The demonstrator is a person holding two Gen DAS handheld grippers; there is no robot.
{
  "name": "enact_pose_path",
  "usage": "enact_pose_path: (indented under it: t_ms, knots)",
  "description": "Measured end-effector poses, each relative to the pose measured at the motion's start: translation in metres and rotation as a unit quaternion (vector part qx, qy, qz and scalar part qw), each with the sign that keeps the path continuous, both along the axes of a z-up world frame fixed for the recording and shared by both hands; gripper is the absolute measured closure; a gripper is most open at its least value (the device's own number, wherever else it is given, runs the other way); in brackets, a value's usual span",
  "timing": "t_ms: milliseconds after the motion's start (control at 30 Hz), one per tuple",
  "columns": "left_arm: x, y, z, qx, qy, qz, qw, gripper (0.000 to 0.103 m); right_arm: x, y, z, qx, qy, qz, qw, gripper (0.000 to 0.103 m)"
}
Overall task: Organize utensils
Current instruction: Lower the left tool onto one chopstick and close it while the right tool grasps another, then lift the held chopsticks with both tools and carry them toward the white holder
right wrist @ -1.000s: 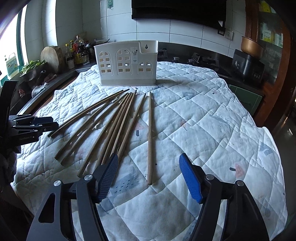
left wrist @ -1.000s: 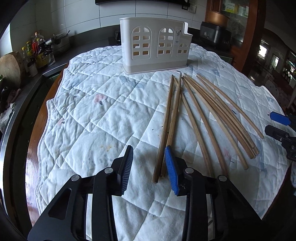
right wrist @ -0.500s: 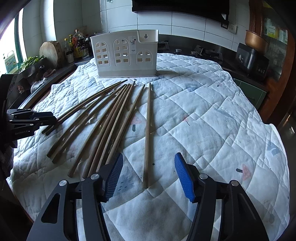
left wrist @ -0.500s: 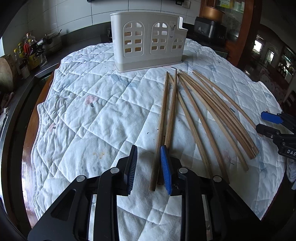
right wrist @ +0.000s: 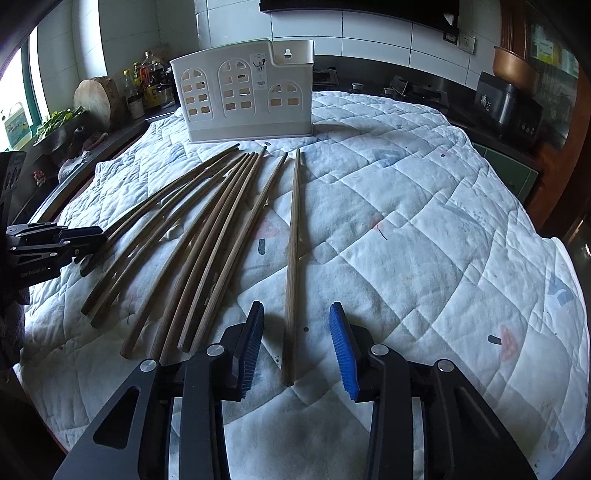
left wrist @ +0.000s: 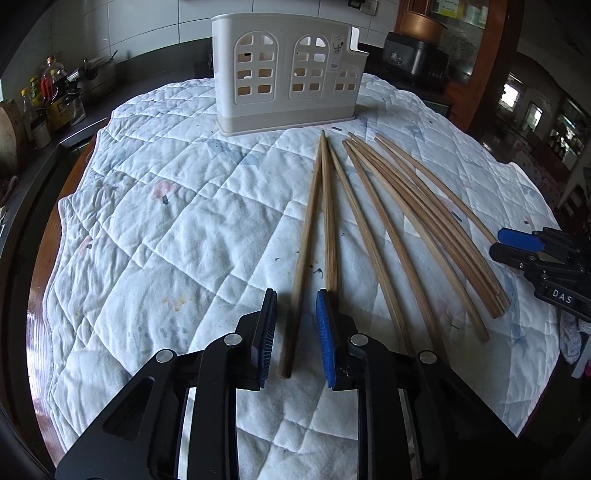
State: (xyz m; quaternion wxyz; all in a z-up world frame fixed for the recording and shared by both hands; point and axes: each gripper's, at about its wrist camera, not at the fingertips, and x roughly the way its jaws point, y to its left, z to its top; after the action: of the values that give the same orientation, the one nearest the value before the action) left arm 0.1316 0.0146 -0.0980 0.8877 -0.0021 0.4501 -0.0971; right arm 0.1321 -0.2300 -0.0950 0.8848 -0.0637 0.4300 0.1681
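Quilt: white quilted cloth (left wrist: 184,236) with faint coloured prints and small stains, fills the middle of both views.
Bottles: cluster of condiment bottles (right wrist: 147,83) on the dark counter, upper left.
Wood block: round cutting block (right wrist: 96,99), upper left, beside the bottles.
Greens: leafy greens (right wrist: 57,120), far left.
Appliance: dark cooker (right wrist: 508,103), upper right.
Wall: white tiles (right wrist: 369,33), top.

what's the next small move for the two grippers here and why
Probably close both. The left gripper is open with the butt of the leftmost chopstick between its pads, and the right gripper is open around the rightmost chopstick, which lies apart from the rest. Neither is gripped yet, and the holder stands behind them on the quilt.
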Motion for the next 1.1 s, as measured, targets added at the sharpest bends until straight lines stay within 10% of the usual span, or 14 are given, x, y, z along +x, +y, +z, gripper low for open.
enact_pose_path:
  t_ms: [667, 1100]
  knots:
    - [-0.007, 0.004, 0.008, -0.02, -0.025, 0.037, 0.9988, 0.097, -0.005, -0.004, 0.005, 0.003, -0.024, -0.023, 0.999, 0.096]
    - [-0.025, 0.005, 0.052, -0.035, -0.078, 0.033, 0.9957, 0.098, -0.025, -0.011, 0.082, 0.047, -0.111, -0.017, 0.993, 0.096]
